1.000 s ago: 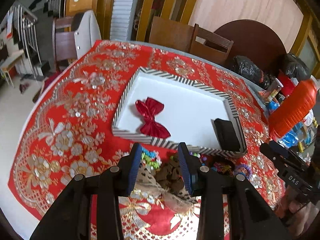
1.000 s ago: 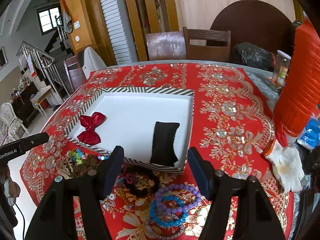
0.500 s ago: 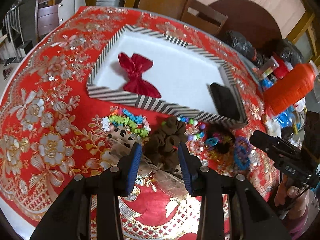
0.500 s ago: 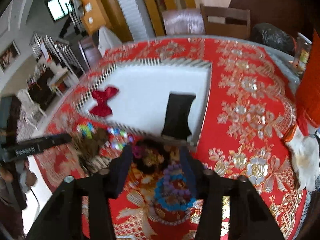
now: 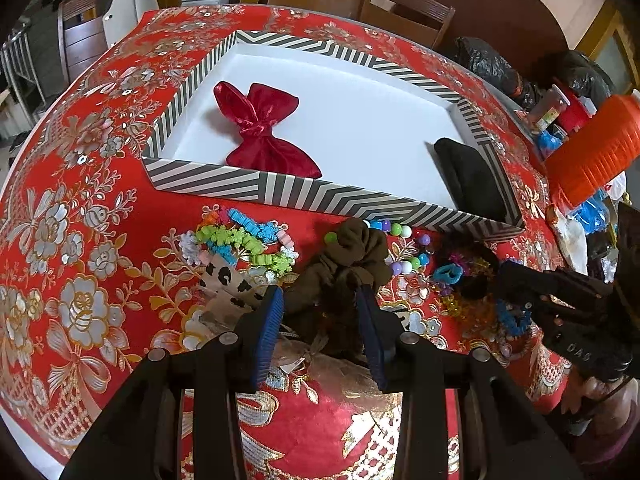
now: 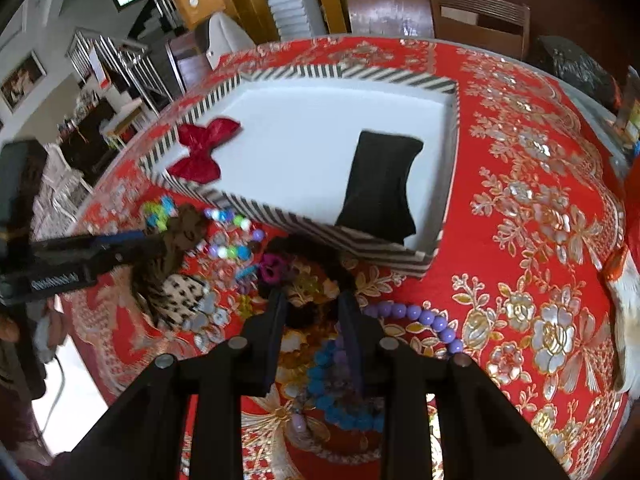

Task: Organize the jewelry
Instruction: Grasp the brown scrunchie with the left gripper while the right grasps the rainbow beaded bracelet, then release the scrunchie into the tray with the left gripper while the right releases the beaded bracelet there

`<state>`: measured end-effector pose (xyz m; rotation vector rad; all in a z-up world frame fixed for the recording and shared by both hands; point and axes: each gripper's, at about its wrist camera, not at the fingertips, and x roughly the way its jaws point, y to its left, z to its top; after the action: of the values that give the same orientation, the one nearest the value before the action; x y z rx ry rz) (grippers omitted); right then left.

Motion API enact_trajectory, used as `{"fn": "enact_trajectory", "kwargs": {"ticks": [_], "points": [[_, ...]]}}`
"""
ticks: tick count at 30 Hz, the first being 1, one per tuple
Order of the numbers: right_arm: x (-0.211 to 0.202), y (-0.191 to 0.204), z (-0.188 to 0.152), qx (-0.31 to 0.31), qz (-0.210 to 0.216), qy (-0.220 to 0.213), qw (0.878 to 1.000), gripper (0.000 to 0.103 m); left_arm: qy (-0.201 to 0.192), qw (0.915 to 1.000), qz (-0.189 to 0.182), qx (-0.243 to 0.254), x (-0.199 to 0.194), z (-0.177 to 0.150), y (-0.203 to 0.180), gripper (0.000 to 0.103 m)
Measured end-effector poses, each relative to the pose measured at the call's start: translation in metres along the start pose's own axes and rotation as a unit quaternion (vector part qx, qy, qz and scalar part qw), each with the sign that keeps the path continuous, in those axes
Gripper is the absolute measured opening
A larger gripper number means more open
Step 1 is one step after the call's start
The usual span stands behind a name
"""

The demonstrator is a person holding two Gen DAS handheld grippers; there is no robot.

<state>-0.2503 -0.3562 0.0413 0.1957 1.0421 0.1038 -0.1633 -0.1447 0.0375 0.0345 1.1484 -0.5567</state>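
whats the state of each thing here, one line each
left gripper: jaws closing around the brown scrunchie, not clearly clamped
right gripper: jaws narrowed over the bead pile
brown scrunchie: on the cloth, outside the box
striped box: open, lidless
red bow: lying inside the box
black cushion: lying inside the box

A red tablecloth with gold and silver flowers is covering the table. An orange ribbed container is lying near the table's right edge, with black plastic bags sitting at the far right edge. Wooden chairs are standing beyond the far edge, and a white glove is resting at the right edge.
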Motion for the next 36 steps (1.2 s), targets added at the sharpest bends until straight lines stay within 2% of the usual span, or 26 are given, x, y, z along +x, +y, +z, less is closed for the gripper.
{"fn": "enact_trajectory", "kwargs": {"ticks": [3,4,5,6,7,9,15,25,36], "points": [[0.005,0.003,-0.001,-0.013,-0.014,-0.004,1.000,0.029,0.005,1.0000,-0.003,0.007,0.003,-0.001,-0.002,0.040],[0.006,0.005,-0.001,-0.017,-0.015,-0.004,1.000,0.027,0.008,0.9999,-0.005,0.009,0.005,-0.002,-0.002,0.034],[0.007,0.006,-0.001,-0.020,-0.015,-0.001,1.000,0.023,0.010,0.9999,-0.007,0.009,0.006,-0.003,-0.002,0.025],[0.008,0.007,-0.002,-0.022,-0.016,0.000,1.000,0.009,0.009,0.9999,-0.008,0.009,0.006,-0.003,-0.002,0.021],[0.008,0.008,-0.003,-0.027,-0.020,-0.003,0.999,0.009,0.008,0.9999,-0.008,0.007,0.005,-0.003,-0.001,0.018],[0.006,0.009,-0.005,-0.031,-0.023,-0.007,0.999,0.009,0.003,0.9999,-0.012,0.006,0.002,-0.004,0.000,0.017],[-0.028,0.006,0.004,-0.004,0.031,-0.045,0.998,0.009,-0.019,0.9994,-0.027,0.011,-0.023,-0.003,0.001,0.016],[-0.070,0.018,0.018,-0.004,0.064,-0.095,0.993,0.009,-0.067,0.9969,-0.039,0.013,-0.068,0.015,-0.001,0.016],[-0.090,0.007,0.041,0.008,0.048,-0.125,0.991,0.009,-0.115,0.9931,-0.019,0.015,-0.078,0.061,-0.007,0.016]]}}
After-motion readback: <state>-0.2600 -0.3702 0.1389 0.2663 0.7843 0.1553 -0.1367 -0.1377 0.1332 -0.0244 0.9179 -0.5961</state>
